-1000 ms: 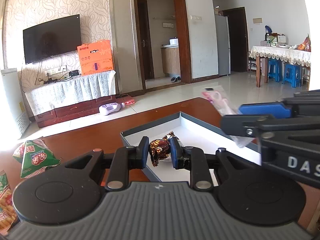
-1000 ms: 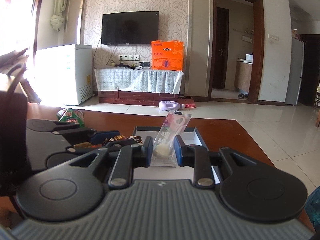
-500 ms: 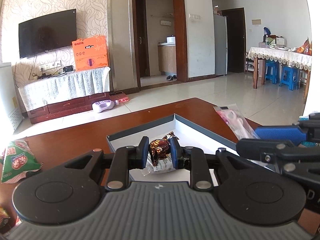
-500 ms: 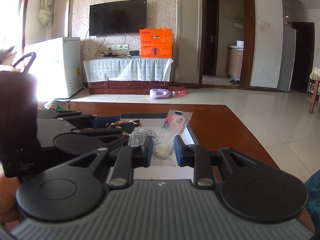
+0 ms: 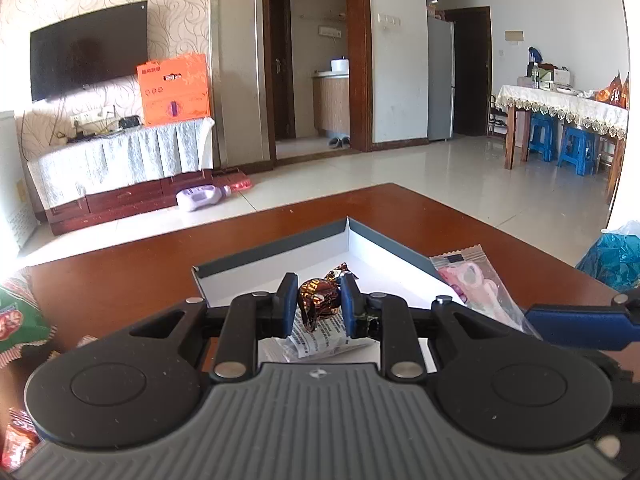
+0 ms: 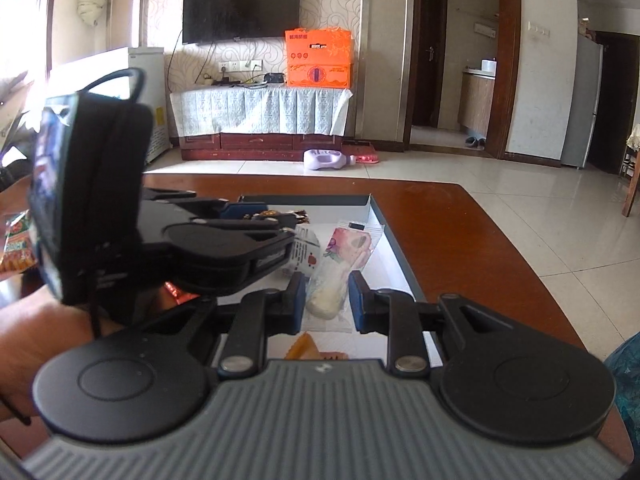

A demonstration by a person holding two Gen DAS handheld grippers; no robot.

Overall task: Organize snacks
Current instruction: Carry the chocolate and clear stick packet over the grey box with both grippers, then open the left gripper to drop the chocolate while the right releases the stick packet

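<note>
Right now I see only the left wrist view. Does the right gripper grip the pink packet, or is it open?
Observer: It grips it. The right gripper is shut on the pink packet, with its pads at the cream-coloured end.
Operator: Is the packet over the box?
Observer: Yes. Its far end is above the floor of the box, close to the right wall.
Operator: Is anything under that gripper?
Observer: Yes. An orange wrapper lies in the box, just below the gripper's fingers.
</note>
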